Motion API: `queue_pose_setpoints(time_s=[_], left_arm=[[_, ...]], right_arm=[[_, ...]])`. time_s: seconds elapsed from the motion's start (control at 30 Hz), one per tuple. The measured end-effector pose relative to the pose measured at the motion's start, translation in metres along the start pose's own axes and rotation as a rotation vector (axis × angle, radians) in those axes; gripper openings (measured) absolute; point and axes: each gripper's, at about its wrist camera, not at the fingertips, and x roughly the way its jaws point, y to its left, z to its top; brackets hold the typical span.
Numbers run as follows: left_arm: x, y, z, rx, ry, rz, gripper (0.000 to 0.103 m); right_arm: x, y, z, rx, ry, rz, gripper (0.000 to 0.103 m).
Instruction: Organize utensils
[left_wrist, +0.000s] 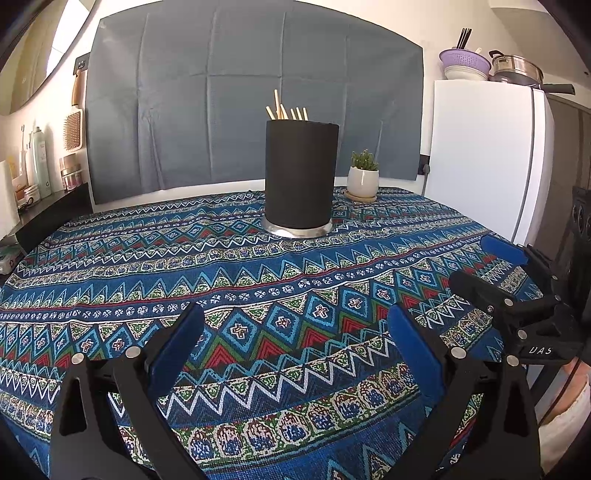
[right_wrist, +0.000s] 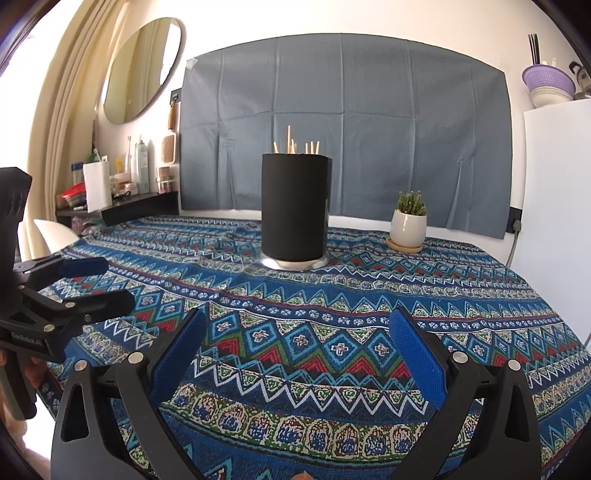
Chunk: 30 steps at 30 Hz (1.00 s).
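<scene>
A black cylindrical utensil holder (left_wrist: 301, 177) on a metal base stands in the middle of the patterned table; it also shows in the right wrist view (right_wrist: 294, 210). Several wooden chopsticks (left_wrist: 286, 110) stick out of its top, also seen from the right (right_wrist: 295, 146). My left gripper (left_wrist: 295, 325) is open and empty, low over the near part of the table. My right gripper (right_wrist: 297, 328) is open and empty too. Each gripper shows in the other's view: the right one (left_wrist: 480, 264) at the right, the left one (right_wrist: 107, 280) at the left.
A small cactus in a white pot (left_wrist: 364, 177) stands right of the holder, also in the right view (right_wrist: 408, 221). A white fridge (left_wrist: 484, 158) stands at the right. A dark shelf with bottles (right_wrist: 122, 199) lies at the left. A blue patterned cloth (left_wrist: 258, 280) covers the table.
</scene>
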Motion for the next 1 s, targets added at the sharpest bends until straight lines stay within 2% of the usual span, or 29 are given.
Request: queue_pose_setpoints(time_s=[0.83, 1.0], left_arm=[[0.0013, 0.0029, -0.0005, -0.014, 0.005, -0.005, 0.097], [0.0012, -0.0012, -0.001, 0.002, 0.006, 0.019, 0.097]], right_arm=[[0.0005, 0.002, -0.0003, -0.012, 0.0, -0.005, 0.095], [0.0007, 0.0023, -0.0003, -0.014, 0.0, -0.005, 0.095]])
